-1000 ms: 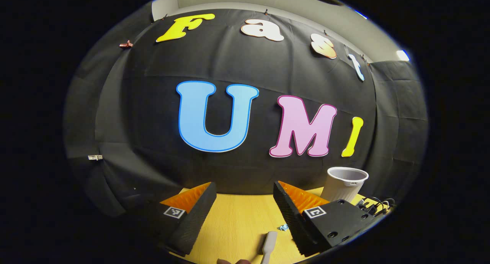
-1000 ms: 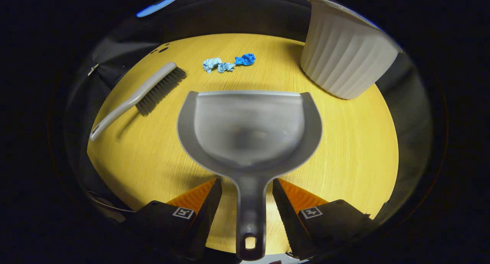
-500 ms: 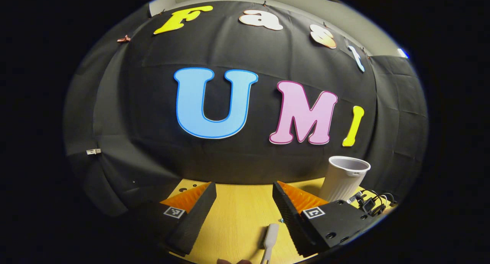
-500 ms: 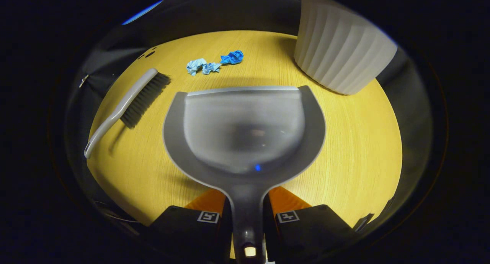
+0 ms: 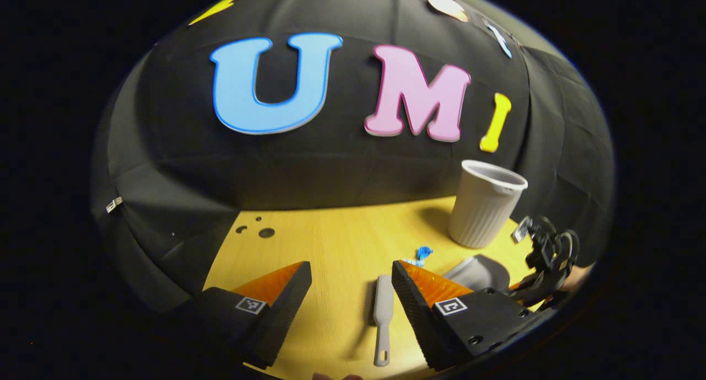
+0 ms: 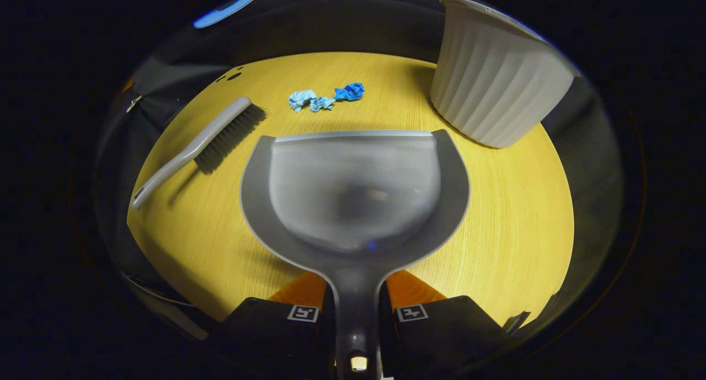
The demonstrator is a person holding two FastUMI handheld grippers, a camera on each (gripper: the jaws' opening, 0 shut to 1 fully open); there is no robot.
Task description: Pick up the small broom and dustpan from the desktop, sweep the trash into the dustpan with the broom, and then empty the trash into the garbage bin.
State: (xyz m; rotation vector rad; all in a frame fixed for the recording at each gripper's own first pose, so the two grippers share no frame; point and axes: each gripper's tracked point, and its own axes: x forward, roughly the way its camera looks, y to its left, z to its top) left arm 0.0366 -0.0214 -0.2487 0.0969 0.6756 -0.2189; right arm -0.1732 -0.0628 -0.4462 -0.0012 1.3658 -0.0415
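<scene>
Your right gripper (image 6: pixel 356 319) is clamped on the dustpan (image 6: pixel 356 195) handle; the broom (image 6: pixel 196 145) lies at 10 o'clock of the pan on the tabletop (image 6: pixel 496 214). Lower your open left gripper (image 5: pixel 352 292) squarely over the broom's handle before closing. A second ago it pointed at the wall; now it tilts down

Both rigs look the same: chunky black housings with a small square black-and-white tag on each of the 2 finger mounts. The left gripper (image 5: pixel 351 292) has ribbed wedge fingers and round screw holes; the right gripper (image 6: pixel 356 314) looks identical.
</scene>
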